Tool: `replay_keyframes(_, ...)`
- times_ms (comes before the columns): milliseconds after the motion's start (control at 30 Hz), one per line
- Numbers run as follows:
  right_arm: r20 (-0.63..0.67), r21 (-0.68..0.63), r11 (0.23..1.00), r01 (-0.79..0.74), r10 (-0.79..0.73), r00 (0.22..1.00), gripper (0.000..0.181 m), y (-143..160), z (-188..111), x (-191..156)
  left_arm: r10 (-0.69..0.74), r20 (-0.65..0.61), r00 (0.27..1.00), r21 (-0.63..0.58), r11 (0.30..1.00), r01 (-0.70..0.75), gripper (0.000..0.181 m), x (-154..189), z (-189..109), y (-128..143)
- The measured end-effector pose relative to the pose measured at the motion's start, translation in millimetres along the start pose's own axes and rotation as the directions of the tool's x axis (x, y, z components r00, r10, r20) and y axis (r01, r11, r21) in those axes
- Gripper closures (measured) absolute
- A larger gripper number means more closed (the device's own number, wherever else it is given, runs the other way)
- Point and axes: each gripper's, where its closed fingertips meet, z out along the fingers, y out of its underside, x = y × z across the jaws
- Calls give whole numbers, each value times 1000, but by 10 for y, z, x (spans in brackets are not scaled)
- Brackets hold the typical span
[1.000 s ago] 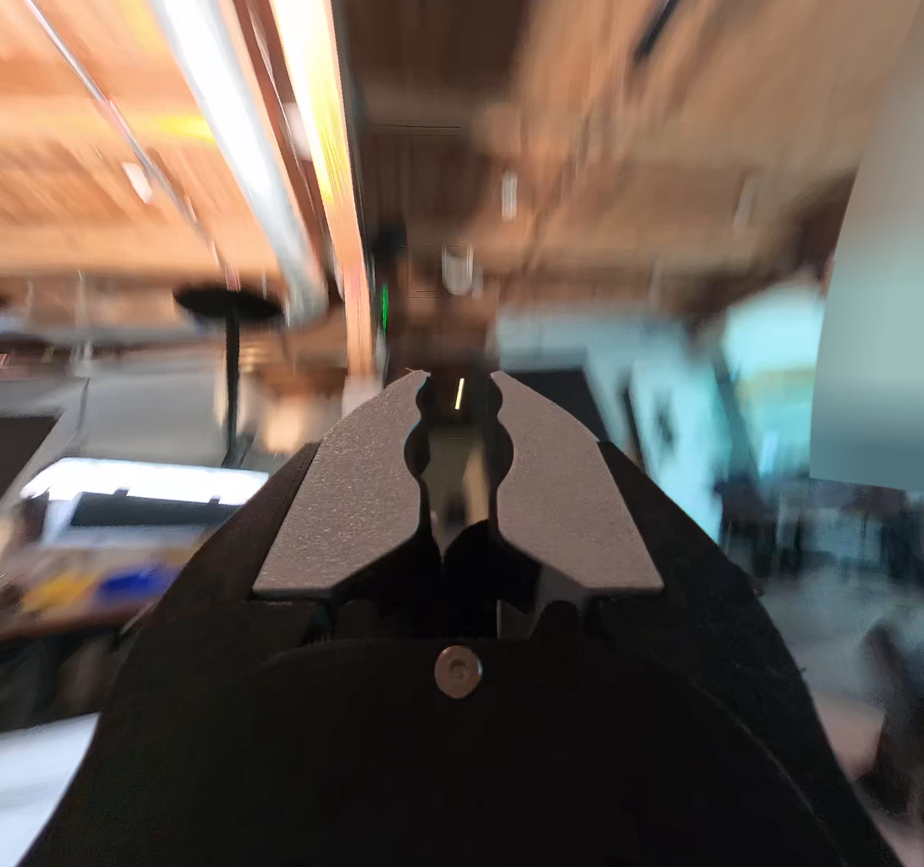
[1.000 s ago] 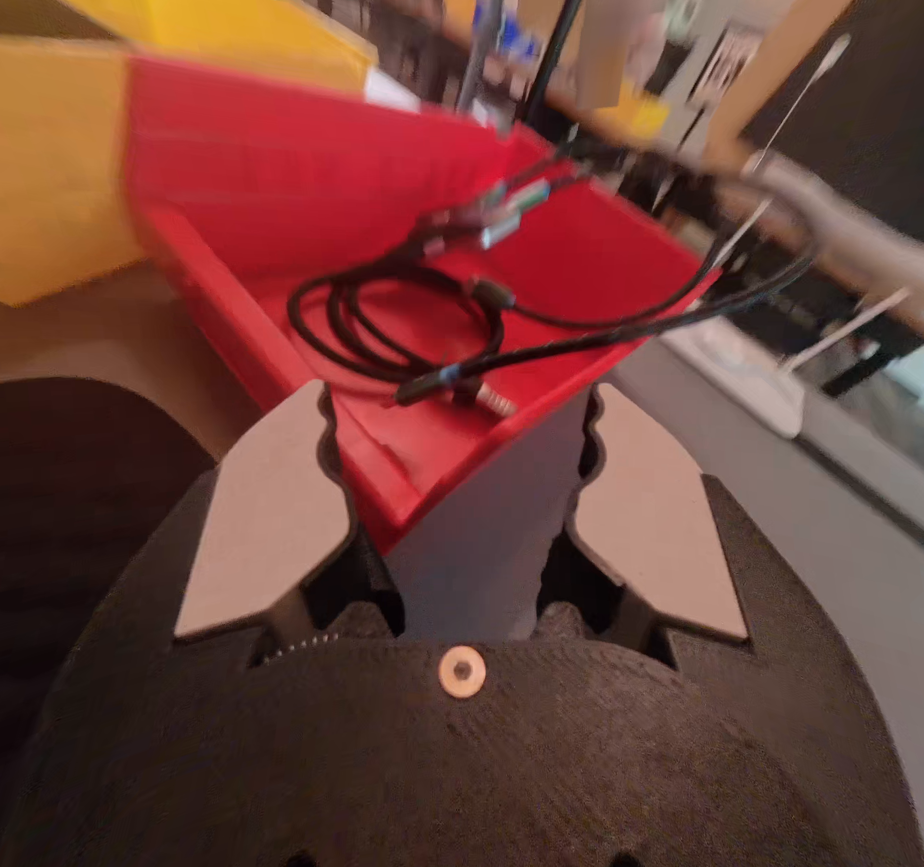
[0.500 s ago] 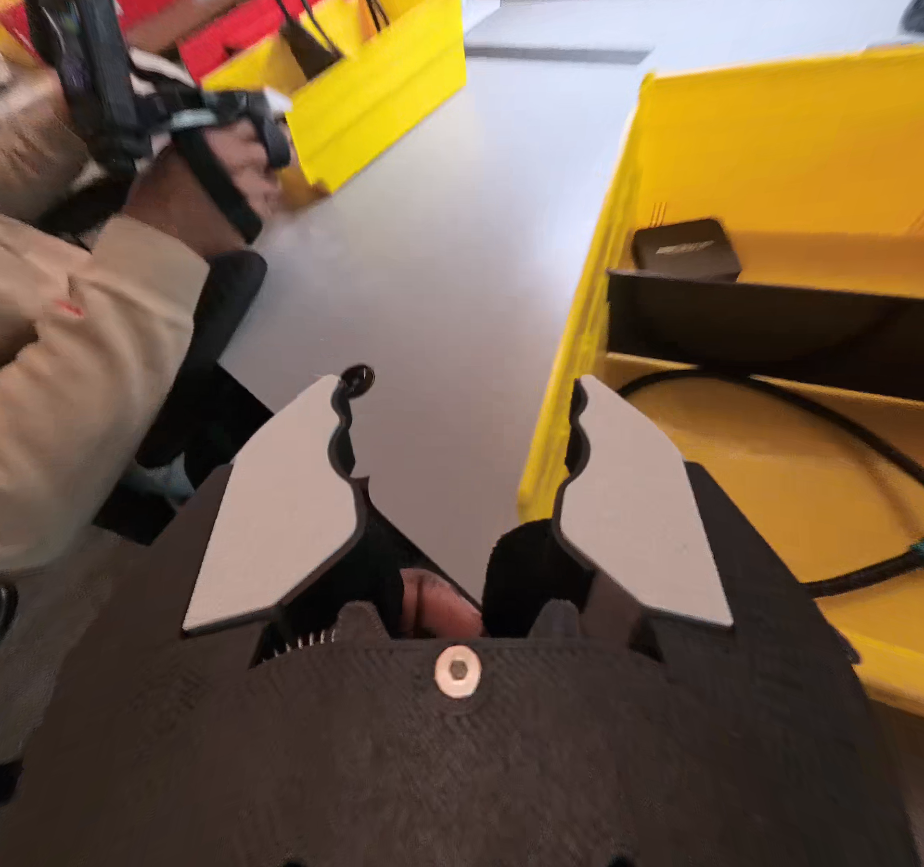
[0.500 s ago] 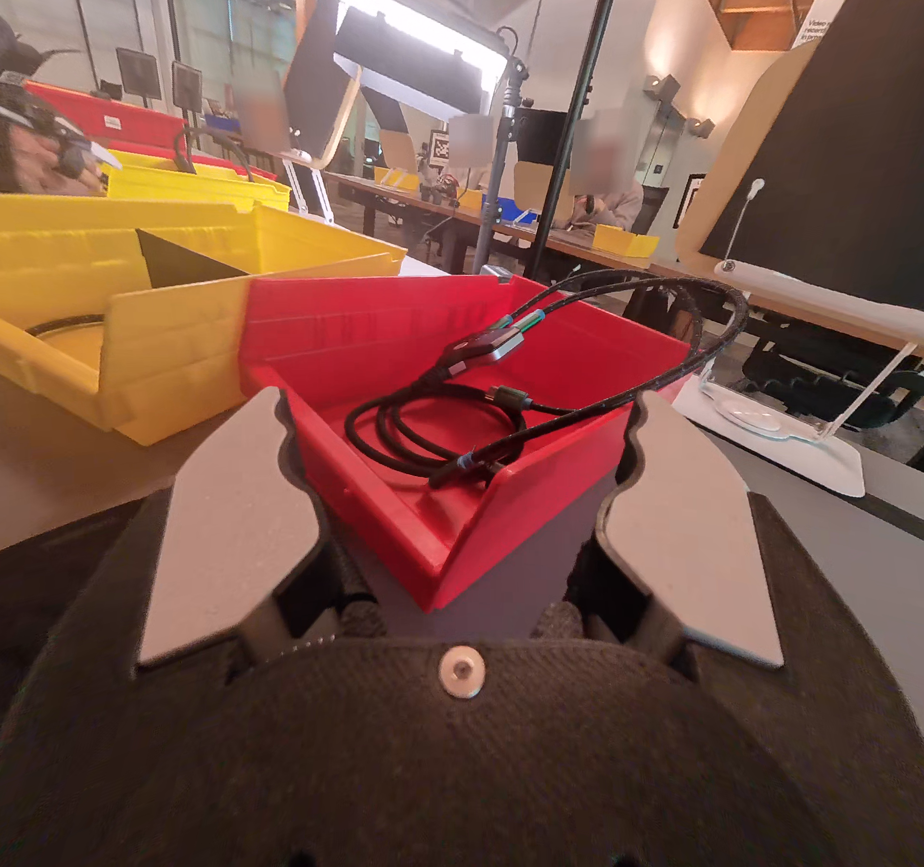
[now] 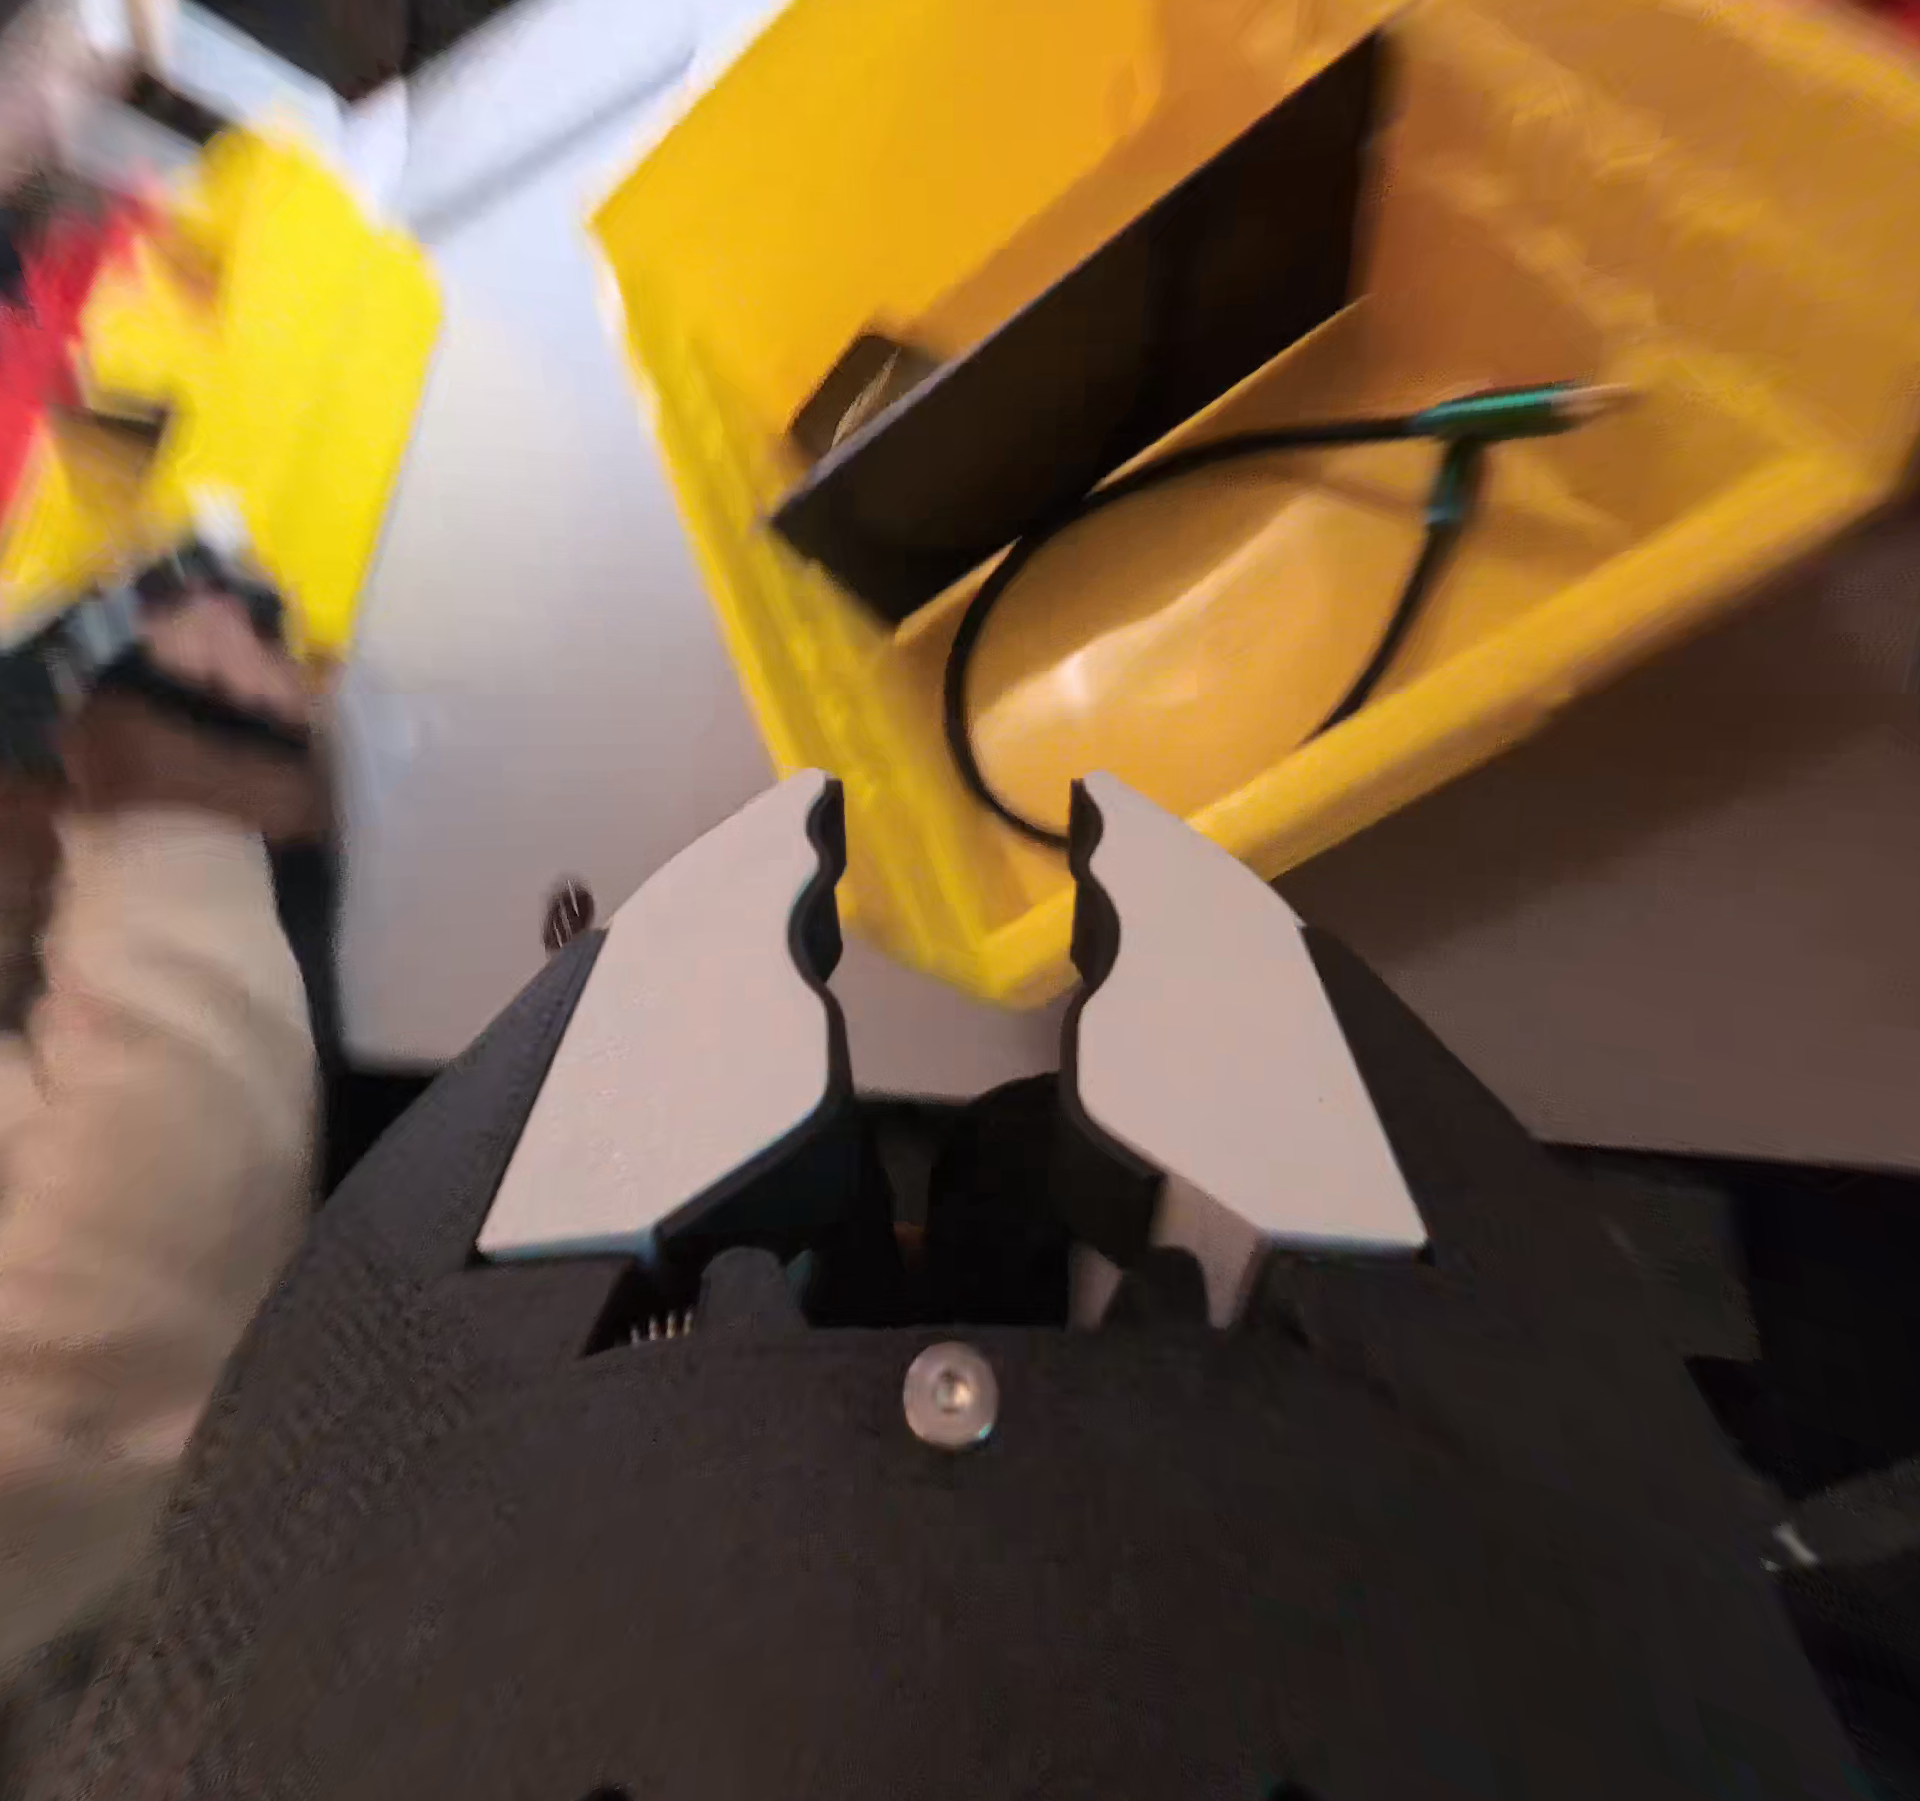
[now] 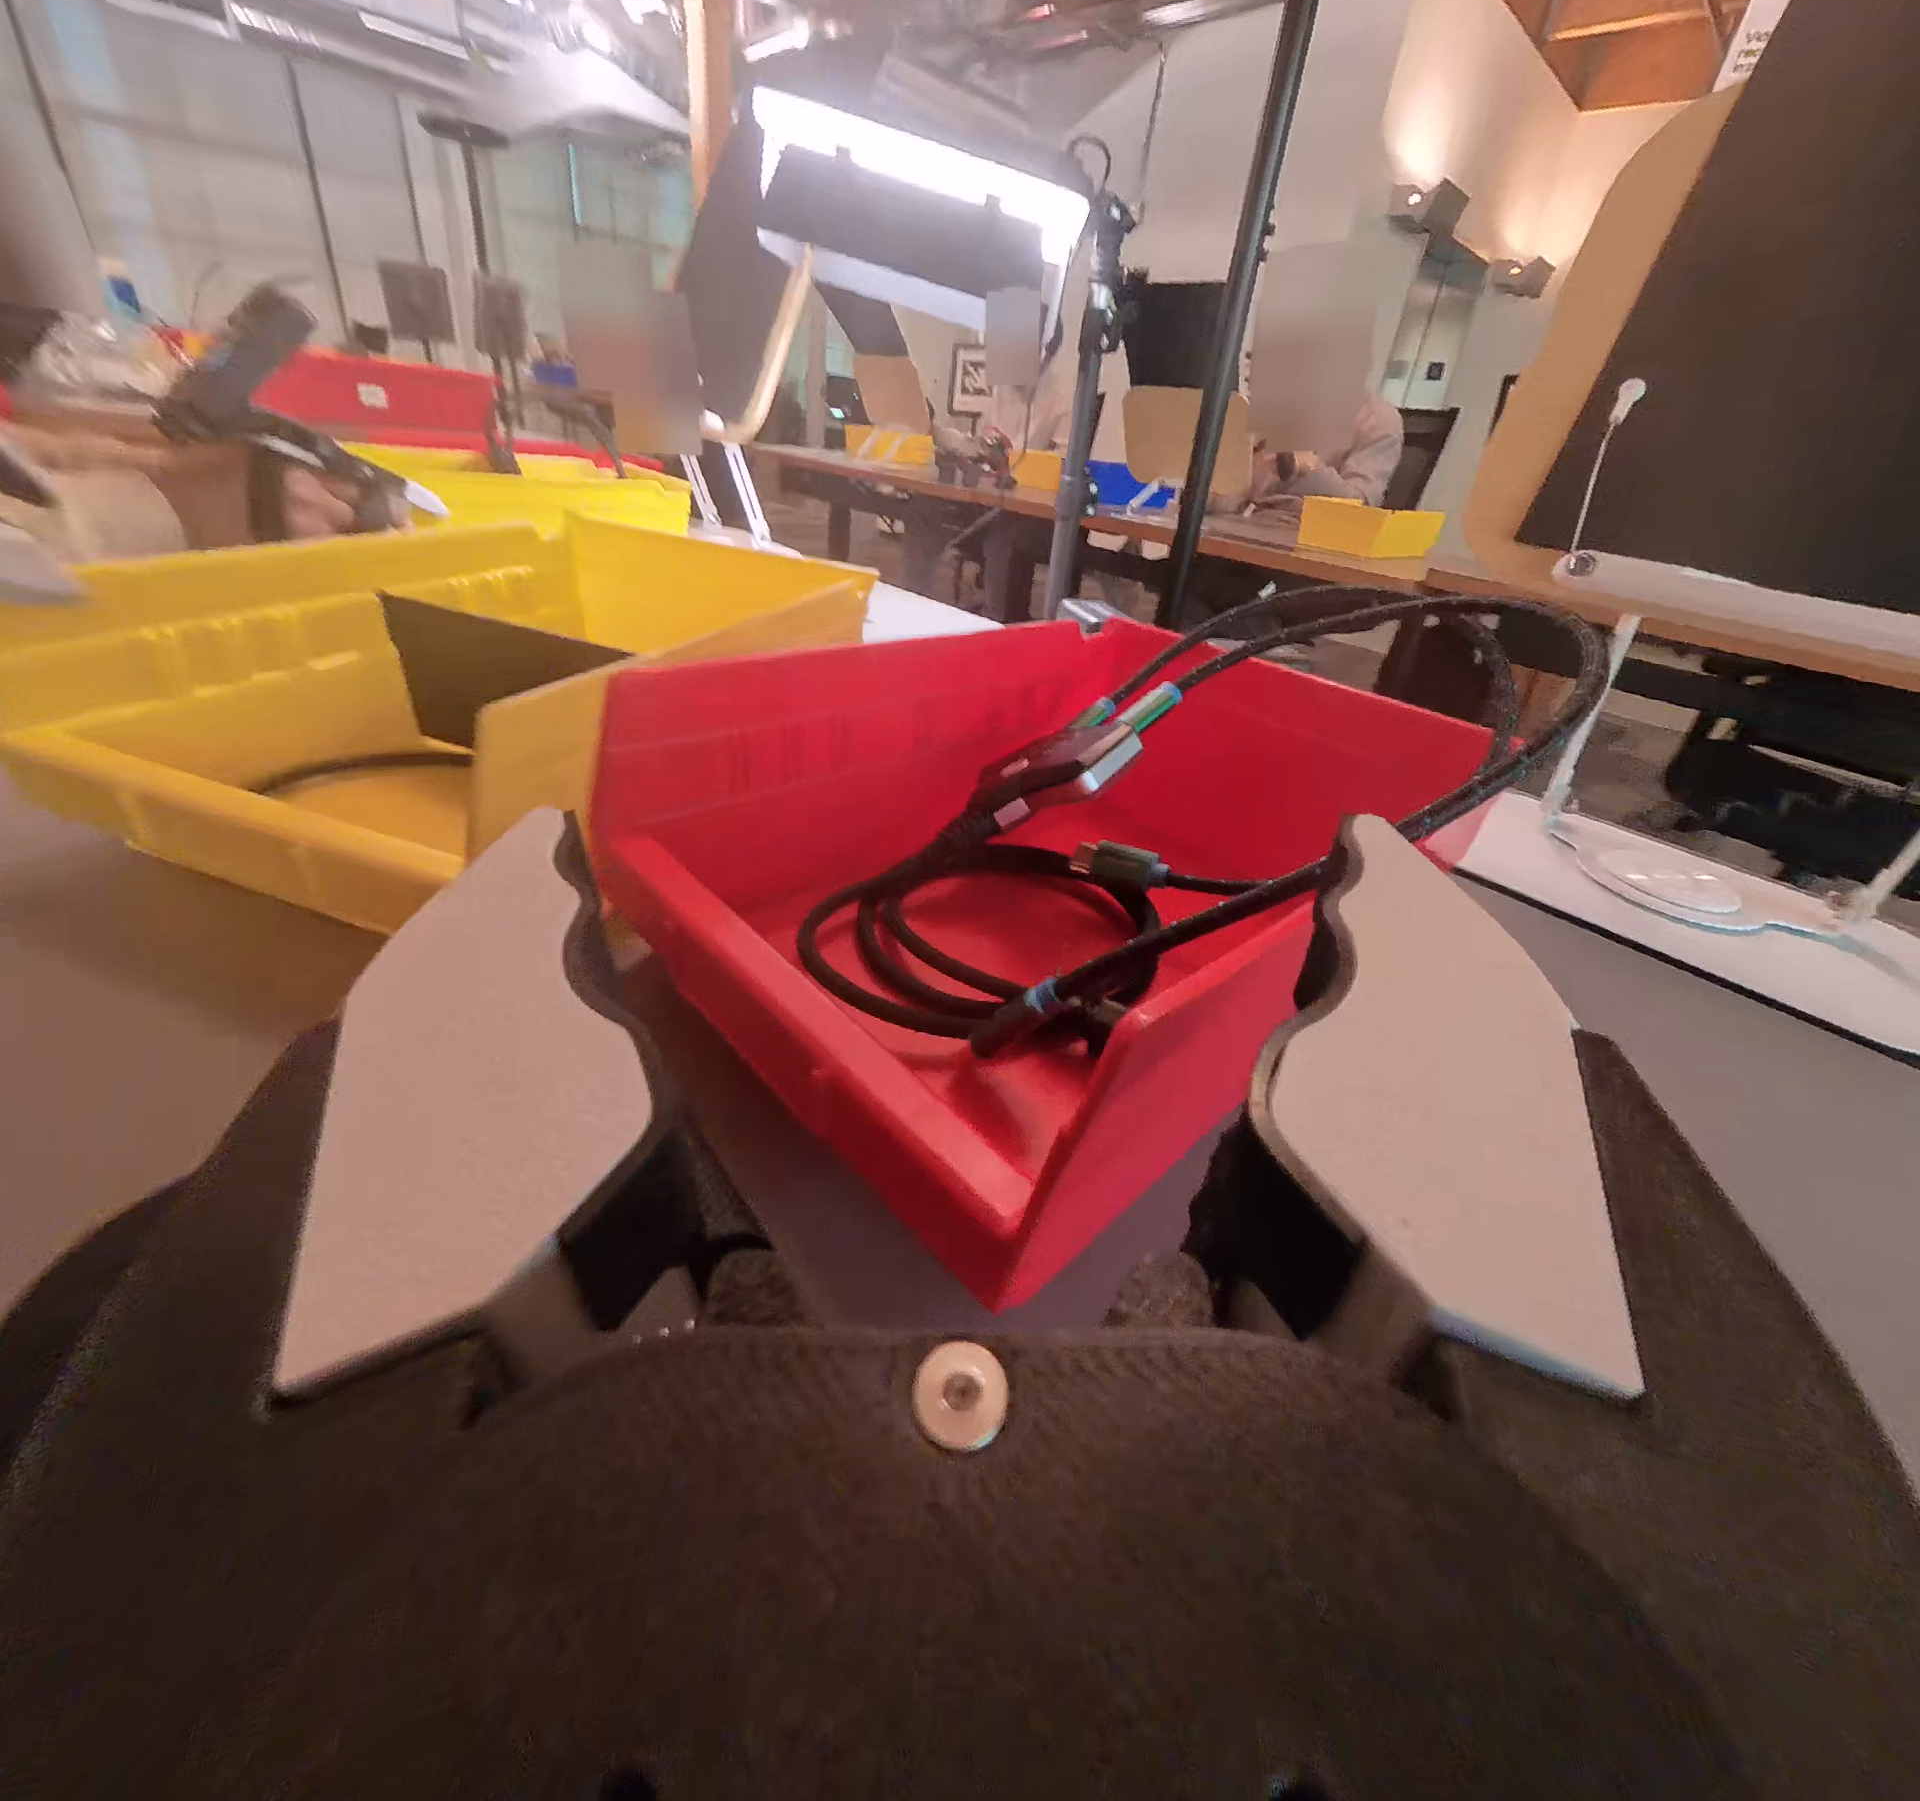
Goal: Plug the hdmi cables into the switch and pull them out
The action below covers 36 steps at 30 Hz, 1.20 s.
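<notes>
Red bin [image 6: 1039,1190] holds hdmi switch [image 6: 1070,764] with braided cables [image 6: 977,941]; right gripper [image 6: 951,878] spread wide, left gripper [image 5: 951,842] parted, both empty.

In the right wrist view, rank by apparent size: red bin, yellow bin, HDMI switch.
1. red bin and yellow bin: look alike, and the red one is nearer, so unranked.
2. HDMI switch: clearly smallest.

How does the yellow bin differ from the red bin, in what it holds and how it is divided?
The yellow bin has a black divider across it; the red bin shows none. The yellow bin holds one thin black cable with greenish plugs; the red bin holds several coiled black cables and a small switch with cables plugged in. Both are open-topped plastic bins on the same table.
</notes>
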Motion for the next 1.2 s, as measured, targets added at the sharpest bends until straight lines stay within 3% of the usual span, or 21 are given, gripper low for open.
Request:
replay_keyframes(67,33,35,998,-52,51,998,48,-97,-106,-33,196,-68,978,173,968,-182,140,307,-96,-343)
replay_keyframes(133,80,70,993,-93,88,993,42,-224,-290,-74,302,-192,934,228,939,-257,136,640,-86,-495)
replay_keyframes(233,87,152,985,-85,72,994,41,-450,-679,10,390,-309,867,126,921,-369,114,891,68,-358)
replay_keyframes(333,-1,240,970,-49,50,999,48,-589,-1117,310,474,-364,802,76,873,-482,92,987,260,-144)
replay_keyframes(433,-113,274,961,-40,73,991,51,-553,-1519,677,583,-346,735,34,791,-611,90,959,496,112)
replay_keyframes(500,-173,302,951,-63,120,978,55,-506,-1757,900,653,-291,699,15,734,-679,94,909,656,204)
replay_keyframes(633,-259,380,917,-120,231,938,63,-369,-2109,1256,731,-220,645,73,672,-737,148,933,818,240)
replay_keyframes(800,-203,479,843,-245,378,903,69,-367,-2193,1418,790,30,613,40,612,-790,145,908,810,174)
replay_keyframes(900,-201,503,831,-237,380,903,71,-399,-2240,1425,790,128,599,9,603,-798,143,913,753,182)
replay_keyframes(1067,-202,513,824,-242,389,899,74,-401,-2255,1443,808,283,517,-78,556,-827,144,777,614,170)
replay_keyframes(1200,-207,505,831,-234,380,902,76,-391,-2238,1435,787,362,499,-76,558,-826,144,652,395,-55)
